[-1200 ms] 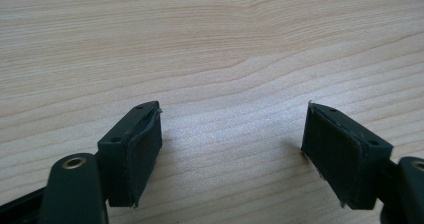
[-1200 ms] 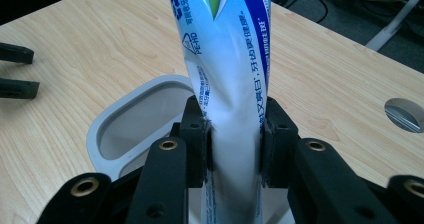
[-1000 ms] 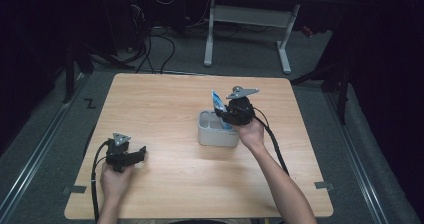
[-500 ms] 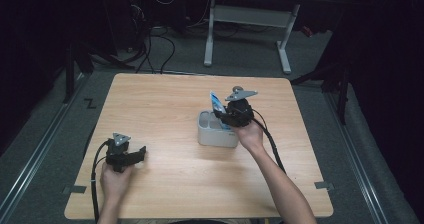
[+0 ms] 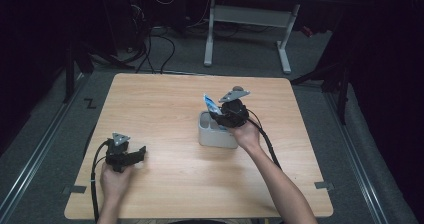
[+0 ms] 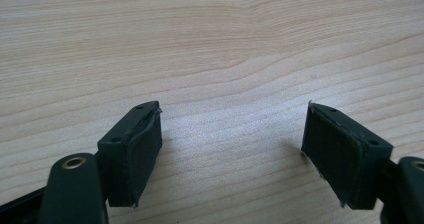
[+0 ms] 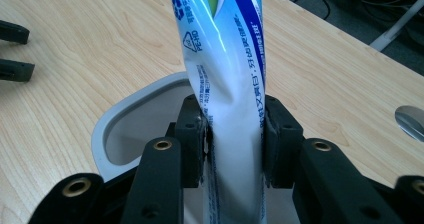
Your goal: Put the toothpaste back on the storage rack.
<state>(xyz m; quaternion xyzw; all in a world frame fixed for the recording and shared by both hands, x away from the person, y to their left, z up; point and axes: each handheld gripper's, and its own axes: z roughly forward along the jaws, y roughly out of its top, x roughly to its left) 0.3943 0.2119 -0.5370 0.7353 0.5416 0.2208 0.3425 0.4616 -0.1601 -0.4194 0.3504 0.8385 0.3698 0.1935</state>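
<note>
A blue and white toothpaste tube (image 5: 210, 104) (image 7: 230, 84) stands upright in a pale grey open container (image 5: 215, 136) (image 7: 107, 129) near the table's middle. My right gripper (image 5: 223, 115) (image 7: 234, 109) is above the container's right side, and its pads touch the tube on both sides. The jaws have just been opening a little, with the tube still between them. The tube's lower end is hidden inside the container. My left gripper (image 5: 140, 153) (image 6: 232, 129) rests low over bare wood at the front left, open with nothing between its pads.
The wooden table (image 5: 165, 99) has bare room all around the container. A small shiny metal piece (image 7: 411, 120) lies on the wood at the right of the right gripper view. Beyond the far edge stand a desk frame (image 5: 250, 19) and floor cables.
The tube and my right gripper have sunk slightly towards the container. The left hand and its gripper have kept still.
</note>
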